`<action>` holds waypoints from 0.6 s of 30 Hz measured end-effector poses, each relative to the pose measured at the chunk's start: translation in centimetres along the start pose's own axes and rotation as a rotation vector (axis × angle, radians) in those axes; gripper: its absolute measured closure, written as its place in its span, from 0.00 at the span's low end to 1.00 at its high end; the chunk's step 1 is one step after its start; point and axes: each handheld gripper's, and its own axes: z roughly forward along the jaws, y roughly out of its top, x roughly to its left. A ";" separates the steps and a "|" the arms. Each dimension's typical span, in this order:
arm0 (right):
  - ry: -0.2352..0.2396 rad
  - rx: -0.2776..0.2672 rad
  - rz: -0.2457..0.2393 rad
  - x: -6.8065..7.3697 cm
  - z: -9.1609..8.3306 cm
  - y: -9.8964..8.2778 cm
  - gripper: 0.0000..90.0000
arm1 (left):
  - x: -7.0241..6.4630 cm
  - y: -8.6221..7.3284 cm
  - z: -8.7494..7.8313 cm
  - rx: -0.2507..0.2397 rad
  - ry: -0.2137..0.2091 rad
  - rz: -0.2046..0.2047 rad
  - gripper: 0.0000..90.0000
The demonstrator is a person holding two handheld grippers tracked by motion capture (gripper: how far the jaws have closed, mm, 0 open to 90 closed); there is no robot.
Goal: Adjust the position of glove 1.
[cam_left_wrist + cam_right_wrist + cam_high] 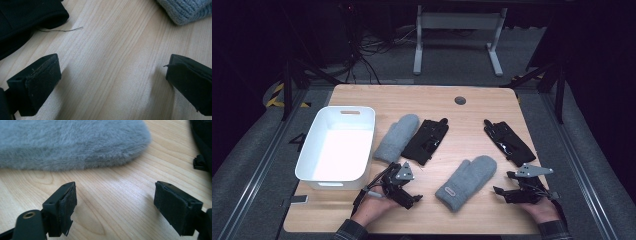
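Both grippers, left (404,192) and right (507,192), stood spread and empty flanking the near mitten (467,182); grasping it probably came next.

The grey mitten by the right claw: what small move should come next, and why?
Probably ease the right claw forward onto the grey mitten. Its jaws stand open over bare wood with nothing between them, and the mitten's fuzzy edge lies just ahead, apart from them.

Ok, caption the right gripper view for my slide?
Open right gripper above bare table, facing the grey mitten.
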 end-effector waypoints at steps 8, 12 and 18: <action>-0.021 -0.019 -0.020 0.0 0.3 -0.2 0.18 | 0.0 0.5 -0.4 0.028 0.007 -0.035 0.01; -0.020 -0.018 -0.021 0.0 0.3 -0.1 0.18 | 0.2 1.3 -1.2 0.007 0.047 -0.079 0.03; -0.019 -0.019 -0.018 0.0 0.3 -0.1 0.18 | 0.9 2.4 -2.0 -0.022 0.109 -0.134 0.04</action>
